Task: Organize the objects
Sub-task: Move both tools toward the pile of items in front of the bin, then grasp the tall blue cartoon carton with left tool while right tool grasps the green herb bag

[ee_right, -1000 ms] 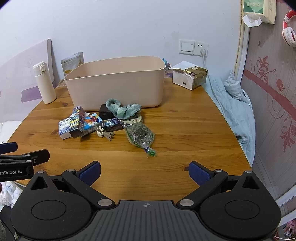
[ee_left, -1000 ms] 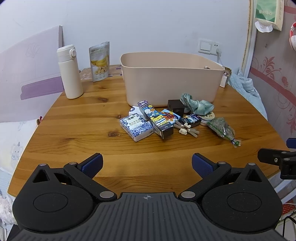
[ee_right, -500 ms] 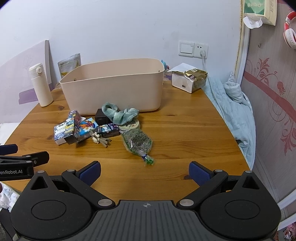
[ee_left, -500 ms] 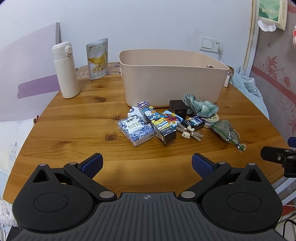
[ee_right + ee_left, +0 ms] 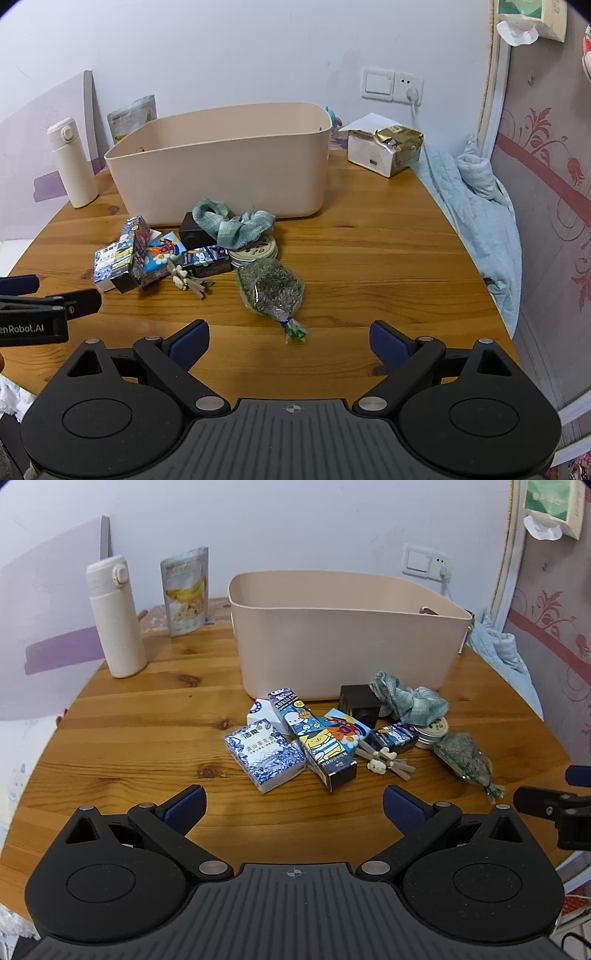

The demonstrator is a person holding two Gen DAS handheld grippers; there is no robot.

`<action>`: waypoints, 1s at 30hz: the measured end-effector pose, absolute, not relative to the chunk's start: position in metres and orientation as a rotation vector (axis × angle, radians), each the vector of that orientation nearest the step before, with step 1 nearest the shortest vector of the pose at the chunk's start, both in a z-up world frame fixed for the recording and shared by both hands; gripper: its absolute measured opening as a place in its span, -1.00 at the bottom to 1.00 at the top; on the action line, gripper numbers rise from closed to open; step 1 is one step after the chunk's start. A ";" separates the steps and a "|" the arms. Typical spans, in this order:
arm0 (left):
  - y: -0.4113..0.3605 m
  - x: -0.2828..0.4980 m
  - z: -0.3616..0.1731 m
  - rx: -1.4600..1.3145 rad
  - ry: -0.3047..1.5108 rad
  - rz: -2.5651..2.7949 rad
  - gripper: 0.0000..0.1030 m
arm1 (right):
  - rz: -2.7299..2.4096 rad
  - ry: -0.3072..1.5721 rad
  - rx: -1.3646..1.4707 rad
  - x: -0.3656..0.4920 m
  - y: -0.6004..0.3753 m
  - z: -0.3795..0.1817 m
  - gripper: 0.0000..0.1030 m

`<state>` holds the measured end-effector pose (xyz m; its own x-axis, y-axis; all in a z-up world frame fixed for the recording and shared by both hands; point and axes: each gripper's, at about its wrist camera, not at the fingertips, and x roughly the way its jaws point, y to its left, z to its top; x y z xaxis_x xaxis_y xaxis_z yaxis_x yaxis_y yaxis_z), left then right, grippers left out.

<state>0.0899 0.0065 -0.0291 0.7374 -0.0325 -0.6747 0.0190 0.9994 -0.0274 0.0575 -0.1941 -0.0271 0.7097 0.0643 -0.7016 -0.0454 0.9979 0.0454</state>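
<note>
Glossy varnished wood surface (image 5: 369, 266) is carrying a matt plastic bin (image 5: 229, 173), crumpled cloth (image 5: 236, 225) and a shiny cellophane packet (image 5: 269, 291).

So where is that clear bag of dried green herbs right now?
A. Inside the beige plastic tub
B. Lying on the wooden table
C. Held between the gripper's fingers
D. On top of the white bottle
B: the clear bag of dried green herbs lies flat on the wooden table, in front of the beige plastic tub.

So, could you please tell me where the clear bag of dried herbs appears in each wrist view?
Left wrist: bag of dried herbs lies far right of the clutter, near the table edge.
Right wrist: bag lies centre, just ahead of the open jaws.
Shared landmark: the beige bin behind it.
</note>
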 end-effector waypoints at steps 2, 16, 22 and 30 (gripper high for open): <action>0.008 0.095 -0.031 -0.037 0.753 -0.033 1.00 | 0.068 0.791 0.028 0.063 -0.194 -0.029 0.80; 0.001 0.130 -0.036 -0.042 0.773 -0.049 1.00 | 0.128 0.847 0.043 0.104 -0.193 -0.049 0.66; -0.004 0.146 -0.038 -0.031 0.776 -0.066 1.00 | 0.139 0.870 0.038 0.120 -0.191 -0.056 0.63; -0.002 0.163 -0.042 -0.059 0.804 -0.094 0.63 | 0.146 0.897 0.025 0.139 -0.187 -0.063 0.59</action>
<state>0.1627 -0.0015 -0.0420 0.6897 -0.1066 -0.7162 0.0617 0.9942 -0.0886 0.1387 -0.1870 -0.0631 0.6149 0.1373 -0.7765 -0.1162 0.9898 0.0830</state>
